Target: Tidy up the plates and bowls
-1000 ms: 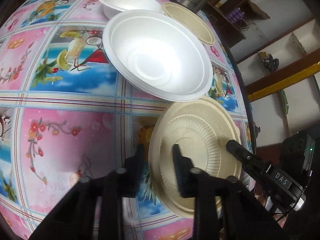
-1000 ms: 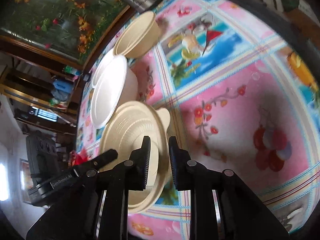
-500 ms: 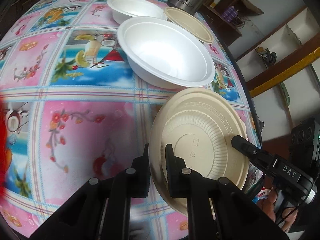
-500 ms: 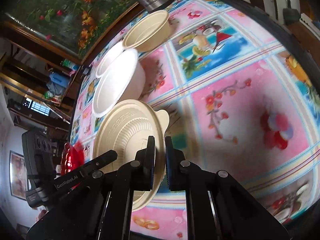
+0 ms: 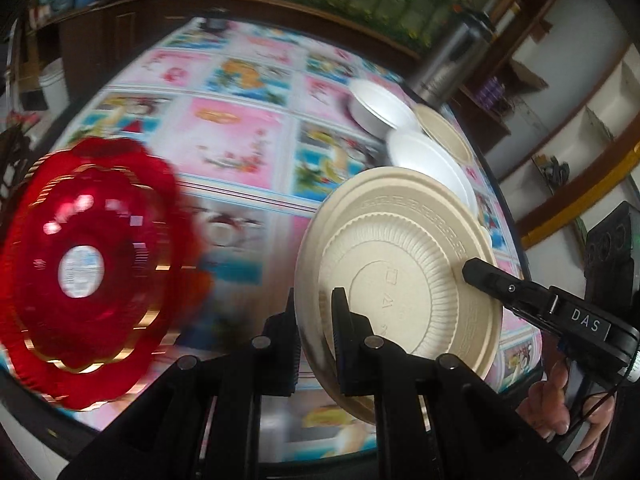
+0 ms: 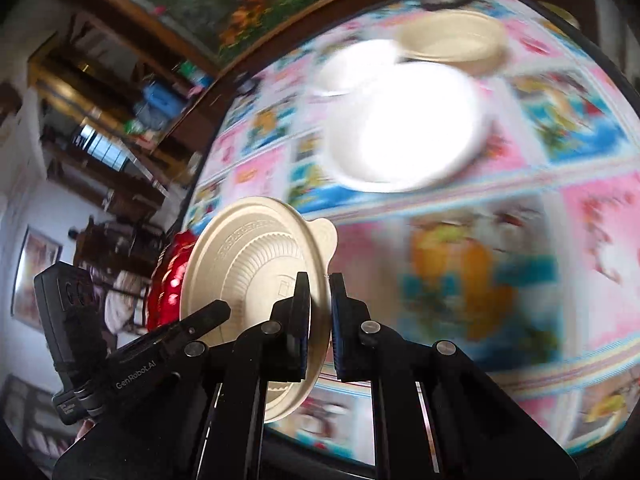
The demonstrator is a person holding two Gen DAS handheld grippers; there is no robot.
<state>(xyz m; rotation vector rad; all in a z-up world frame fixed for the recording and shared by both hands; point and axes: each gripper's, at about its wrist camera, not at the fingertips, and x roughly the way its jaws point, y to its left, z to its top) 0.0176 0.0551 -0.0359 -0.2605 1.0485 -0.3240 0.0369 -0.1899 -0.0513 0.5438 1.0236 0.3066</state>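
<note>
In the left wrist view, the left gripper is clamping the near rim of the beige plate, one finger under the rim and one on its ribbed upper face, the jaws nearly together with only the rim between them. The plate is hanging clear of the patterned tablecloth and tilting toward the camera. On the plate's far right edge, the right gripper is pinching the rim from the opposite side, with a person's hand wrapping its handle below. To the left of the beige plate, the red scalloped dish is lying on the cloth, blurred. Behind the beige plate, a large white bowl is sitting just beyond its far rim, then a smaller white bowl and a beige bowl beside it, with a steel flask standing farthest back.

In the right wrist view, the right gripper is gripping the beige plate at the rim just below its small tab, jaws almost closed on it. The left gripper is reaching onto the plate's lower left edge. The red scalloped dish is peeking out behind the plate's left side. Beyond the plate, the large white bowl is sitting blurred on the tablecloth, with the smaller white bowl and beige bowl farther back.
</note>
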